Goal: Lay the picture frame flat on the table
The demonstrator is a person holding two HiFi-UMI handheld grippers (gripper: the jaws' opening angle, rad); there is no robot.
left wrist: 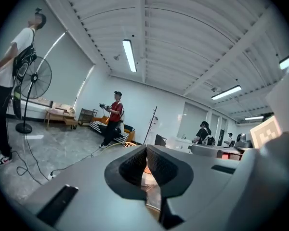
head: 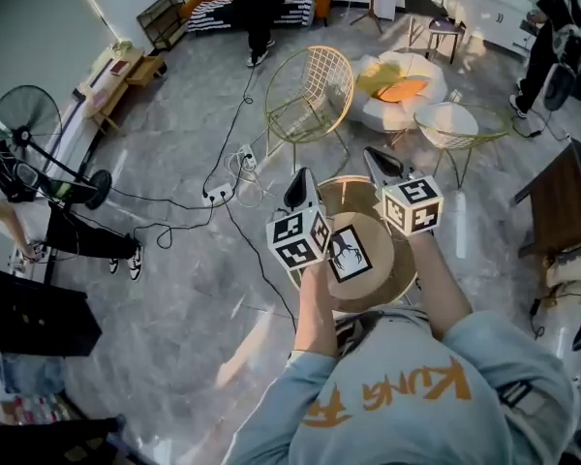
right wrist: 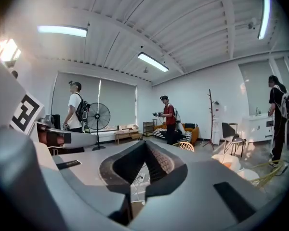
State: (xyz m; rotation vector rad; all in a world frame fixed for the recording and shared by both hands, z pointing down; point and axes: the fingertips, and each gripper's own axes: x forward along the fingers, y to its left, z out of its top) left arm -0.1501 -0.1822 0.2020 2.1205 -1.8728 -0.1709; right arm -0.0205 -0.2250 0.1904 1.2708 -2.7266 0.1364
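The picture frame (head: 350,253), white-edged with a dark drawing, rests on the round wooden table (head: 399,267) right in front of me; it looks to be lying face up. Both grippers hover above the table and point away from me, over the floor. My left gripper (head: 300,192) is just left of the frame, and its jaws (left wrist: 146,151) are shut with nothing between them. My right gripper (head: 382,168) is just right of the frame, also shut and empty (right wrist: 145,147). Neither touches the frame. The marker cubes cover part of the frame's edges.
A gold wire chair (head: 310,95) stands beyond the table, with a white seat holding an orange cushion (head: 403,90) and a wire side table (head: 452,126) to its right. Cables and a power strip (head: 220,194) cross the floor at left. A standing fan (head: 24,129) and several people are around the room.
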